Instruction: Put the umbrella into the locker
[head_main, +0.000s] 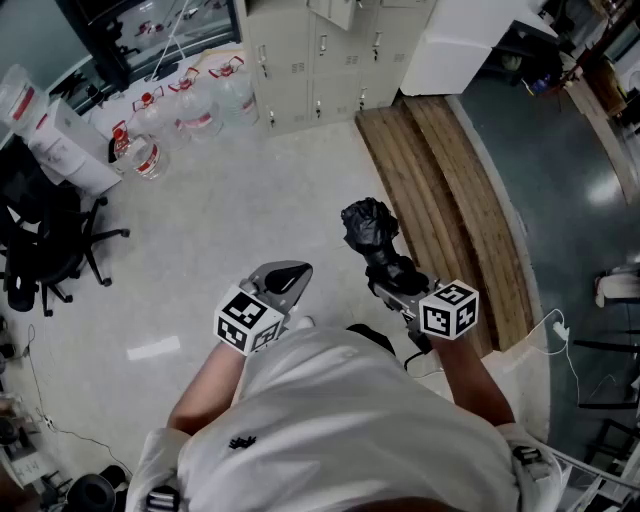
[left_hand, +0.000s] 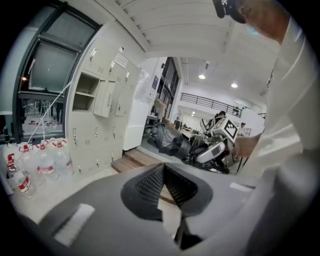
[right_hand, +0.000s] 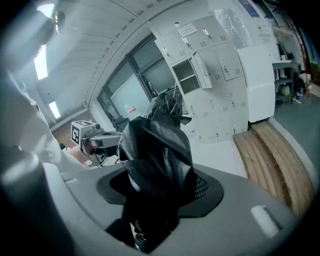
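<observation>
Now the right gripper (head_main: 390, 270) has its fingers (right_hand: 201, 187) pinching the umbrella (head_main: 368, 225); the left gripper (head_main: 290, 275) has fingers (left_hand: 150, 185) pressed together.

Bright indoor light, fisheye edges, dark corners

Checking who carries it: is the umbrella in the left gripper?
No, the black umbrella sits between the right gripper's jaws; the left gripper is empty.

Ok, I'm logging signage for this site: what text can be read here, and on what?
Nothing reads clearly.
Water bottle labels: red, too small to read.
Locker door tags: too small.
Paper notice on lockers: blurred.
Marker cubes: black-and-white patterns, no words.
</observation>
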